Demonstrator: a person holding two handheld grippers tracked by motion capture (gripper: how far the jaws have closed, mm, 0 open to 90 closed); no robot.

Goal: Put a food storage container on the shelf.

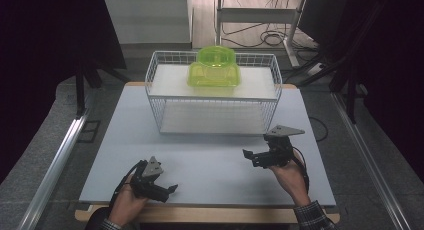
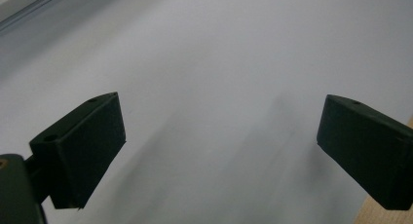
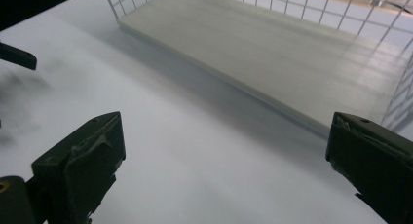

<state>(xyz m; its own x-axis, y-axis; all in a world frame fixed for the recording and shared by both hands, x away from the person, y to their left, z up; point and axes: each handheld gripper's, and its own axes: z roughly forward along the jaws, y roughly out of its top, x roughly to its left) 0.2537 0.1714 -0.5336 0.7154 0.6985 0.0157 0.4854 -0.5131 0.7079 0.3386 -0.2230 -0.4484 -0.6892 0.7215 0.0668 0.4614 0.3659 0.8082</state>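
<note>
A translucent green plastic container (image 1: 214, 68) sits on the top shelf of a white wire rack (image 1: 213, 92) at the back of the table. My left gripper (image 1: 167, 190) is held low near the table's front left, open, with bare table (image 2: 219, 87) between its black jaws. My right gripper (image 1: 251, 158) hovers at the front right, a little in front of the rack, open and empty. In the right gripper view the rack's lower shelf board (image 3: 272, 48) lies ahead, and one jaw tip of the left gripper (image 3: 17, 56) pokes in from the left edge.
The pale grey tabletop (image 1: 210, 160) has a wooden edge along the front. Metal rails (image 1: 60, 155) run along both sides on the floor. Cables and a desk frame (image 1: 260, 25) lie behind the table.
</note>
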